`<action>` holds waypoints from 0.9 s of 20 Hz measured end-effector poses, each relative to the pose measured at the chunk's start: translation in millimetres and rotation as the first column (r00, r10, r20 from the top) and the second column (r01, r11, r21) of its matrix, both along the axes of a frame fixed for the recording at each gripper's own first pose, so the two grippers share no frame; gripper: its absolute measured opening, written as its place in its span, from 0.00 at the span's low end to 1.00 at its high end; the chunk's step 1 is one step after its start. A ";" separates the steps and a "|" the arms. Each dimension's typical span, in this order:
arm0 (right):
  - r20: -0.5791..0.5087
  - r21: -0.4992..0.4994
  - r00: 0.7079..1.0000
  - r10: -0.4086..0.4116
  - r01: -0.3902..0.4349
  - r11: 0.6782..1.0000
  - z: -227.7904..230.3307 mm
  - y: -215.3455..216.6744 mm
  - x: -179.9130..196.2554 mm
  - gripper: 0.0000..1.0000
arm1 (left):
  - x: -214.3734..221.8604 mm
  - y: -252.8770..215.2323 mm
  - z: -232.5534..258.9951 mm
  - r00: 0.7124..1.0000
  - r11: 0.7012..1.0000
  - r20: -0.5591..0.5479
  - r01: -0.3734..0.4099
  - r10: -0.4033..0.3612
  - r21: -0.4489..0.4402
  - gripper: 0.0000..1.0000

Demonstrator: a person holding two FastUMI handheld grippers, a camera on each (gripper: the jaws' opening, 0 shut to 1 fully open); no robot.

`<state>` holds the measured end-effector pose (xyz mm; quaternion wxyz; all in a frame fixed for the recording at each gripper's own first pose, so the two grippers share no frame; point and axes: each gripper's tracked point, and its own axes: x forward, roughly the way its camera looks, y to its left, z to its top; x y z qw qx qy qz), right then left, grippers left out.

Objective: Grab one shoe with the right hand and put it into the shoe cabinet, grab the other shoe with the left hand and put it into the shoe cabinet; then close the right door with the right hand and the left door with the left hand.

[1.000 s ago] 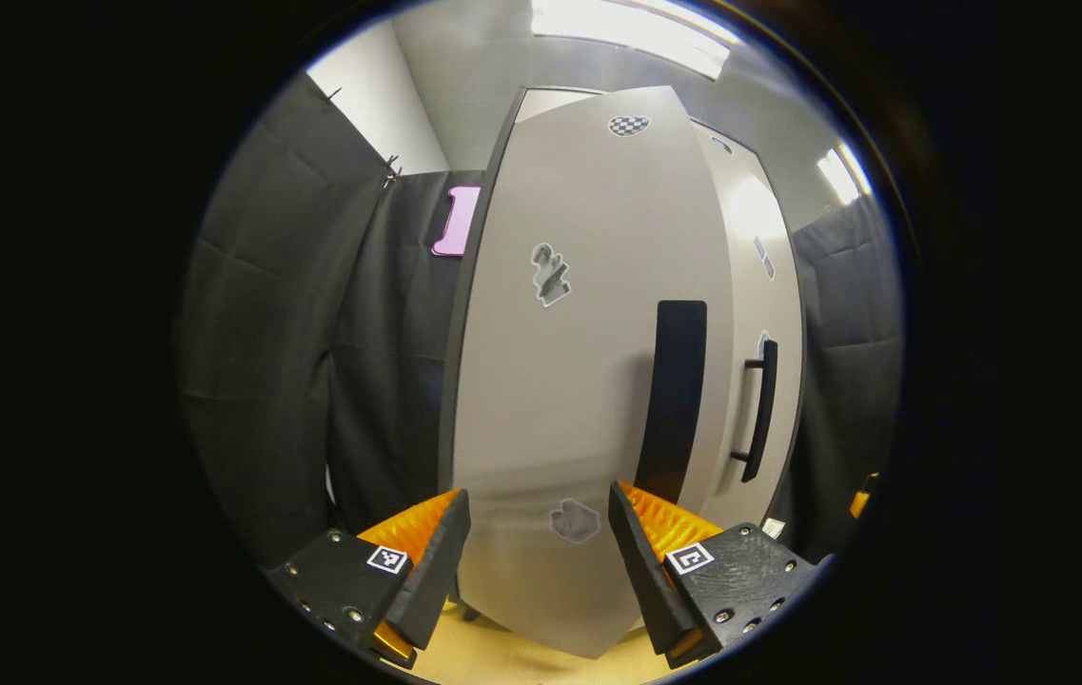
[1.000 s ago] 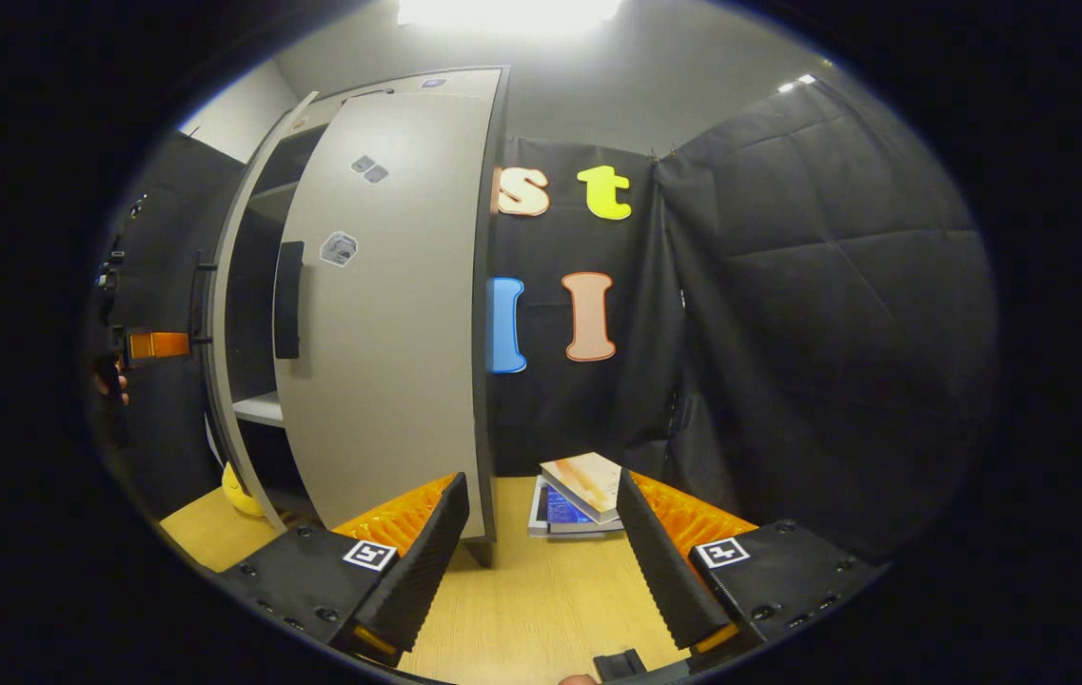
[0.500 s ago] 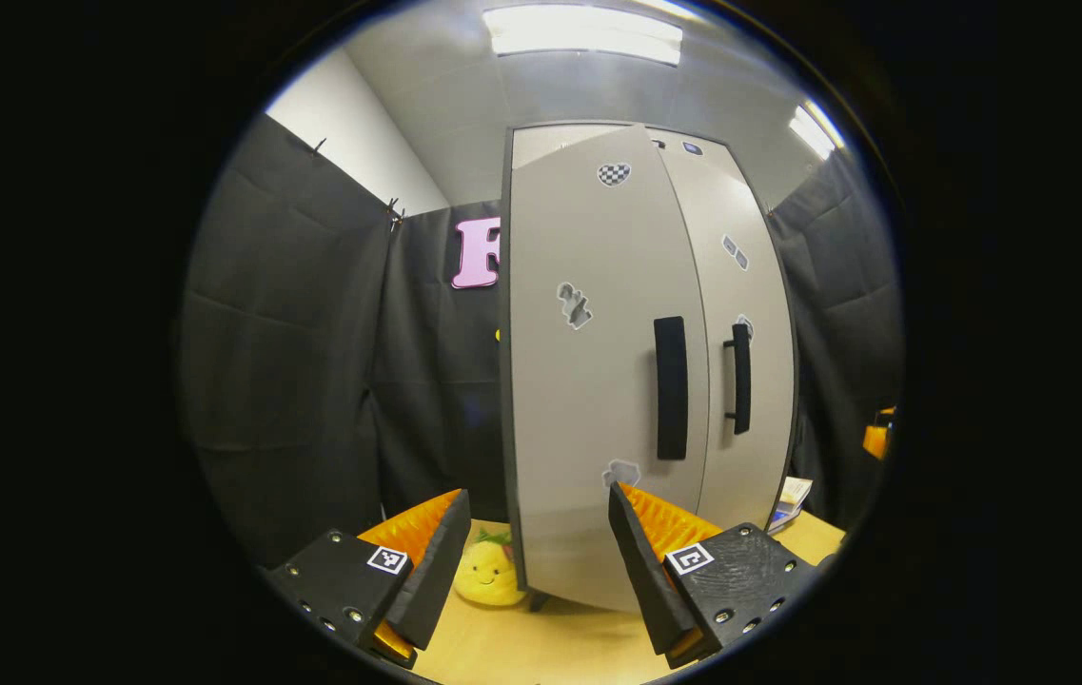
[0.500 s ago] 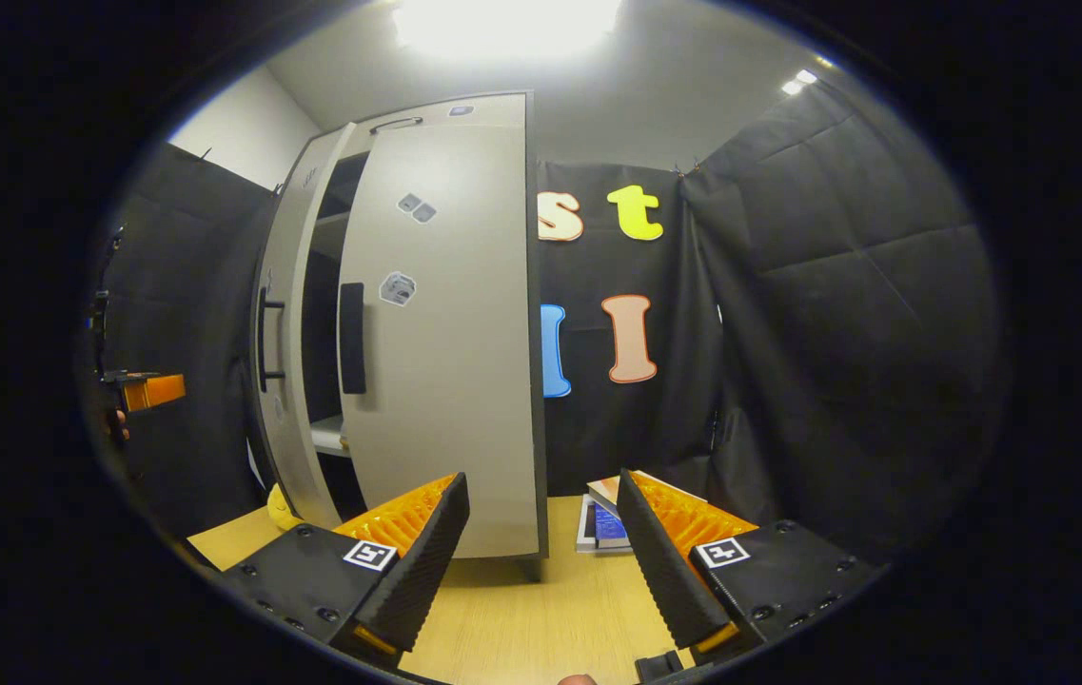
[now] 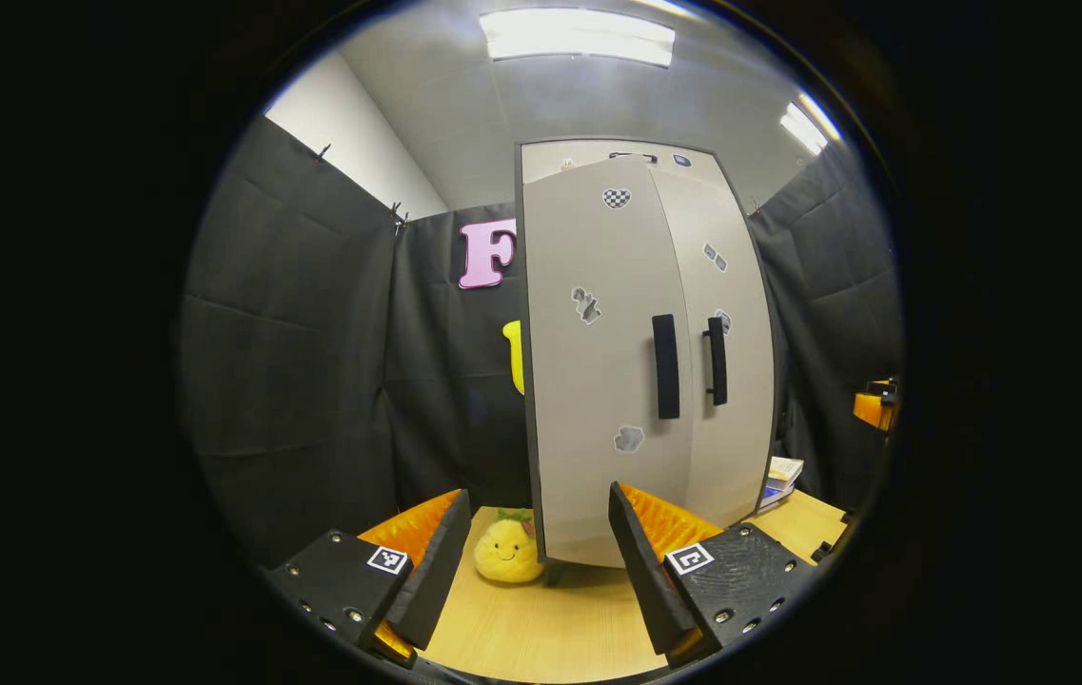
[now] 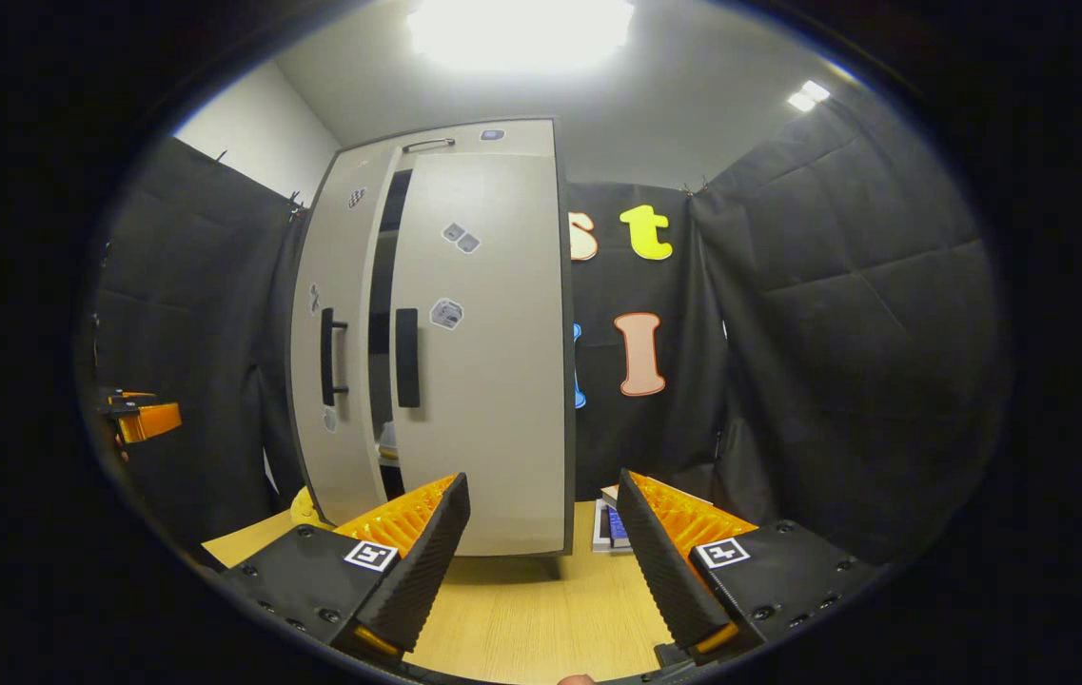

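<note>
In the left gripper view, the left gripper hangs released, jaws wide apart with nothing between them, above the wooden counter. The shoe cabinet stands upright at 12 o'clock from it. Its left door and right door look nearly shut from this side, their dark handles close together. A yellow plush toy sits on the counter at the cabinet's foot, at 11 o'clock from the gripper. A stack of books lies at 2 o'clock, beside the cabinet.

In the right gripper view, the right gripper is likewise released and empty, well apart from the cabinet. A dark gap shows between the two doors, so they are not fully shut. The shoes cannot be made out inside. The left gripper appears at 9 o'clock, away from the doors.
</note>
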<state>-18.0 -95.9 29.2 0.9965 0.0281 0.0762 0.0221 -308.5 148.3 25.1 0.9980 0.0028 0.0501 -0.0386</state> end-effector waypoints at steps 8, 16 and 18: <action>0.017 -0.014 1.000 0.004 -0.004 1.000 7.2 15.3 -32.3 0.98 | -42.4 32.5 -5.9 1.000 1.000 -0.021 -0.020 0.021 0.009 0.79; 0.027 -0.020 1.000 0.002 -0.001 1.000 11.7 18.1 -46.8 0.98 | -56.5 46.2 -5.3 0.999 0.999 -0.021 -0.037 0.037 0.007 0.77; 0.028 -0.018 1.000 -0.002 0.003 1.000 13.6 17.9 -48.4 0.98 | -57.8 46.8 -4.0 0.999 0.999 -0.018 -0.036 0.036 0.007 0.79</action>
